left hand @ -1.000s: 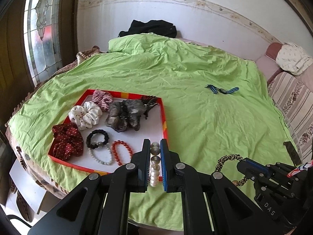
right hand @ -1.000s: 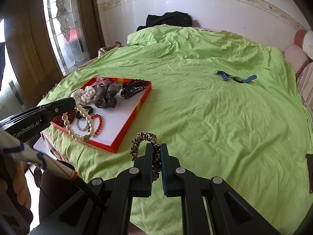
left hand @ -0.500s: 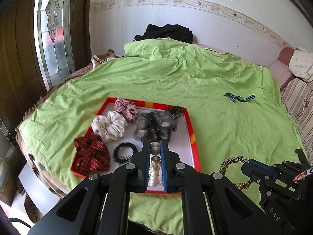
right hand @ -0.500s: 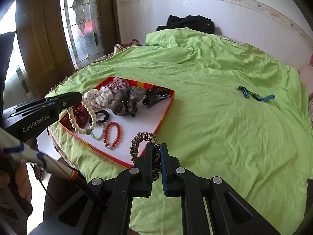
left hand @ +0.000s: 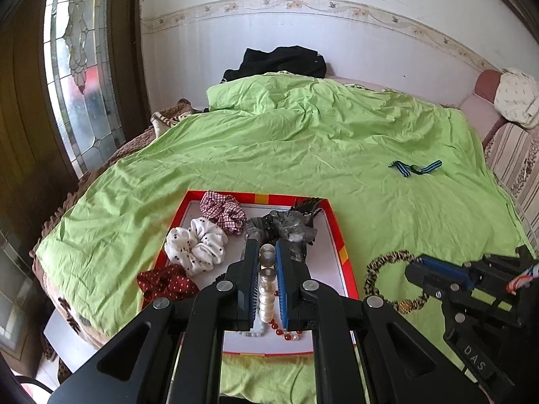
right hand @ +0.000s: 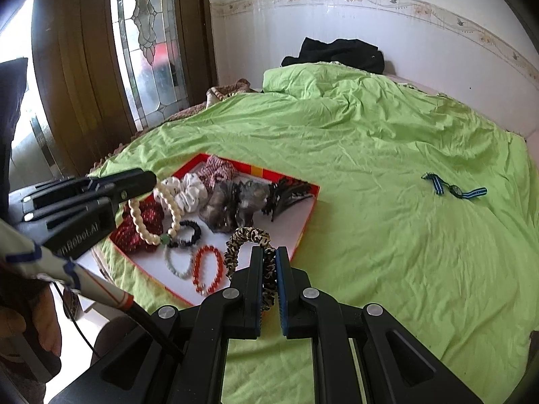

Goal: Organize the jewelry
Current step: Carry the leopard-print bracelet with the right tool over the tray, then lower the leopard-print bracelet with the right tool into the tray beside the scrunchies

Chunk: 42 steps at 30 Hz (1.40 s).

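Note:
My left gripper (left hand: 267,252) is shut on a cream bead bracelet (left hand: 266,293), which hangs as a loop (right hand: 153,215) over the red-rimmed white tray (left hand: 337,235). My right gripper (right hand: 269,256) is shut on a leopard-print scrunchie (right hand: 249,235), held above the tray's near right edge (right hand: 305,229); that scrunchie (left hand: 387,259) also shows beside the tray in the left wrist view. In the tray lie a white dotted scrunchie (left hand: 195,245), a checked one (left hand: 224,212), a dark red one (left hand: 165,282), a grey one (right hand: 232,205), a black claw clip (right hand: 289,195), and black (right hand: 188,232), pale (right hand: 178,262) and red (right hand: 209,269) bracelets.
The tray sits on a green bedspread (right hand: 387,202) near the bed's left edge. A blue striped strap (right hand: 454,190) lies far right on the cover. Black clothing (right hand: 337,52) is heaped at the wall. A glass-panelled door (right hand: 148,50) stands left. A person's hand (right hand: 43,323) shows lower left.
Both grippers have shifted left toward the tray and risen slightly, carrying the bracelet and scrunchie. The tray now lies directly under the left gripper; both grips are unchanged.

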Each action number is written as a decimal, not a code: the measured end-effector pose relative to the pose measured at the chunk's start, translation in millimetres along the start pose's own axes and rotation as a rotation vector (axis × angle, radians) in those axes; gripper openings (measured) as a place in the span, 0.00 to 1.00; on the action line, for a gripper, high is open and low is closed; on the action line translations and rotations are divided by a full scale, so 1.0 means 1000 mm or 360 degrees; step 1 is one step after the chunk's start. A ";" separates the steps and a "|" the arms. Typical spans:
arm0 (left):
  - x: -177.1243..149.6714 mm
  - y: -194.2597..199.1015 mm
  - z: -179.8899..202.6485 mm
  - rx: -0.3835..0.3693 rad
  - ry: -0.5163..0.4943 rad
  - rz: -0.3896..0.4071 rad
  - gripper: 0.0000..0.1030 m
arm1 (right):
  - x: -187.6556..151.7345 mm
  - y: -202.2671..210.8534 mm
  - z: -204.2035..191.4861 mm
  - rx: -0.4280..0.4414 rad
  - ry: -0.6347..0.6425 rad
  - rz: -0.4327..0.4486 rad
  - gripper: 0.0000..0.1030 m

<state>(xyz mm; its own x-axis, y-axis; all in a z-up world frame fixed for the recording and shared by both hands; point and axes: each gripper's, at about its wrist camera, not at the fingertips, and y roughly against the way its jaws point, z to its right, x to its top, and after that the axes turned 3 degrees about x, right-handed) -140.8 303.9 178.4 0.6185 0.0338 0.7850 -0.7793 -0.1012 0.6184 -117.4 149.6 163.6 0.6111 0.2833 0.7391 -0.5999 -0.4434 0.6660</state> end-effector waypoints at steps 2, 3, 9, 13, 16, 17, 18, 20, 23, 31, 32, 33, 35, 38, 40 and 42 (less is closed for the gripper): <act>0.002 -0.003 0.002 -0.0004 -0.0026 -0.0001 0.09 | 0.004 -0.002 0.001 0.0003 -0.0012 0.0008 0.08; 0.003 -0.005 0.003 -0.0008 -0.0035 -0.0002 0.09 | 0.005 -0.003 0.002 0.0003 -0.0017 0.0010 0.08; 0.008 -0.017 0.001 -0.0047 -0.0040 -0.0035 0.09 | 0.003 -0.015 0.009 0.0008 -0.0057 -0.0020 0.08; 0.009 -0.027 0.000 -0.0062 -0.0029 -0.0069 0.09 | -0.002 -0.026 0.016 0.0022 -0.0094 -0.0061 0.08; 0.008 -0.035 0.000 -0.0072 -0.0021 -0.0096 0.09 | -0.006 -0.034 0.020 0.0030 -0.0118 -0.0087 0.08; 0.008 -0.037 -0.001 -0.0079 -0.0018 -0.0106 0.09 | -0.006 -0.036 0.021 0.0032 -0.0123 -0.0091 0.08; 0.008 -0.040 0.000 -0.0086 -0.0015 -0.0116 0.09 | -0.008 -0.037 0.021 0.0033 -0.0127 -0.0094 0.08; 0.007 -0.044 0.001 -0.0097 -0.0013 -0.0135 0.09 | -0.009 -0.039 0.024 0.0035 -0.0137 -0.0099 0.08; 0.006 -0.046 0.005 -0.0099 -0.0027 -0.0142 0.09 | -0.010 -0.041 0.028 0.0039 -0.0155 -0.0102 0.08; 0.005 -0.042 0.017 -0.0174 -0.0040 -0.0156 0.09 | -0.018 -0.042 0.041 0.0039 -0.0207 -0.0114 0.08; 0.005 -0.041 0.016 -0.0207 -0.0022 -0.0170 0.09 | -0.019 -0.042 0.043 0.0040 -0.0213 -0.0114 0.08; 0.005 -0.040 0.014 -0.0265 0.0012 -0.0192 0.09 | -0.020 -0.042 0.044 0.0040 -0.0217 -0.0114 0.08; 0.005 -0.039 0.009 -0.0354 0.0070 -0.0223 0.09 | -0.021 -0.041 0.047 0.0039 -0.0225 -0.0112 0.08; 0.005 -0.034 -0.003 -0.0458 0.0164 -0.0253 0.09 | -0.024 -0.040 0.050 0.0039 -0.0241 -0.0112 0.08; 0.005 -0.031 -0.012 -0.0516 0.0221 -0.0266 0.09 | -0.026 -0.040 0.051 0.0042 -0.0254 -0.0111 0.08; 0.004 -0.027 -0.020 -0.0540 0.0257 -0.0270 0.09 | -0.027 -0.040 0.052 0.0047 -0.0263 -0.0112 0.08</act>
<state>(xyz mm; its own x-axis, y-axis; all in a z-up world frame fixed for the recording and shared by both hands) -119.2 326.2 166.0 0.7385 0.1804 0.6496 -0.6731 0.2522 0.6952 -83.3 115.3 111.6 0.7291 0.1721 0.6624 -0.5386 -0.4530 0.7105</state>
